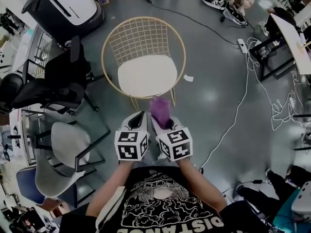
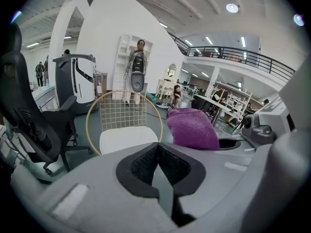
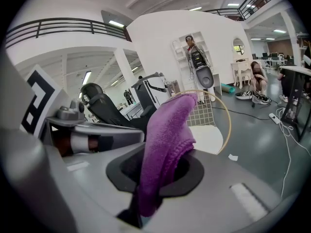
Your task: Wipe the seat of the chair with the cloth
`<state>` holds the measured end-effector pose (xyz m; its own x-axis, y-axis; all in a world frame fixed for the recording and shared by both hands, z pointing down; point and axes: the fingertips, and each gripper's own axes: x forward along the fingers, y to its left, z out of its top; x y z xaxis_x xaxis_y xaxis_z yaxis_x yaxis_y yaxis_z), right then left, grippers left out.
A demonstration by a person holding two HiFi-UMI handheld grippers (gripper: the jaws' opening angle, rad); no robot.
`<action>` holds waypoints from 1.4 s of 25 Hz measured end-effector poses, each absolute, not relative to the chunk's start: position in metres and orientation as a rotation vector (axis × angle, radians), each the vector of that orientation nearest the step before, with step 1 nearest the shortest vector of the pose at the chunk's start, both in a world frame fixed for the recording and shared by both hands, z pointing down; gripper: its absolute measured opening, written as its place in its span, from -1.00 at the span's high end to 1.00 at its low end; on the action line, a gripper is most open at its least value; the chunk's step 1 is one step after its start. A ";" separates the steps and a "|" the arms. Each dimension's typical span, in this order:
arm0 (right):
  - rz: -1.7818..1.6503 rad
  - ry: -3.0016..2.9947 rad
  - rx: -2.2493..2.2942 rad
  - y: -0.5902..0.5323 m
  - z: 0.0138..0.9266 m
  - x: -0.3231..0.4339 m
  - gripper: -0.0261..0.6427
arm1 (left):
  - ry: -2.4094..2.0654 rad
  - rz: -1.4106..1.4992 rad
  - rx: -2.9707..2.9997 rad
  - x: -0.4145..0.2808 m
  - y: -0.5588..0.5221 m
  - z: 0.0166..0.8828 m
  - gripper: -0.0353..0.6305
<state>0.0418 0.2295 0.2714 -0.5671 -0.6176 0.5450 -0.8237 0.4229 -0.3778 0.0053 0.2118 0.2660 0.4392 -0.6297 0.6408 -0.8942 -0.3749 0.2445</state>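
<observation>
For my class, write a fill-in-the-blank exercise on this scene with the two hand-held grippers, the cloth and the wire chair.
1. The right hand-held gripper is shut on a ___ cloth.
2. The ___ hand-held gripper has its jaws together with nothing between them.
3. The wire chair in front of the person has a ___ seat.

Missing words: purple; left; white.

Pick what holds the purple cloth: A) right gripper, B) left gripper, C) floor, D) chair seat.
A: the right gripper is shut on the cloth, while the left gripper is shut on nothing.
</observation>
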 end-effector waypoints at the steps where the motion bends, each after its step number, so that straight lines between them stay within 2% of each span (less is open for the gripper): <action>1: 0.898 -2.354 1.237 0.222 0.273 0.037 0.74 | -1.273 0.606 2.126 0.001 0.204 0.267 0.89; 18: 0.912 -2.237 1.153 0.100 0.310 -0.066 0.74 | -1.203 0.569 2.053 -0.101 0.081 0.304 0.89; 29: 0.894 -2.203 0.968 0.056 0.358 -0.123 0.74 | -1.241 0.520 1.973 -0.150 0.039 0.342 0.89; 35: 0.925 -2.213 0.843 0.054 0.396 -0.129 0.73 | -1.322 0.533 1.913 -0.160 0.038 0.367 0.89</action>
<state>-0.1289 0.0540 0.3959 -0.6249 -0.3219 0.7112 -0.7322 0.5576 -0.3910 -0.1601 0.0375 0.3668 0.3835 -0.6142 0.6897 -0.9208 -0.1968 0.3367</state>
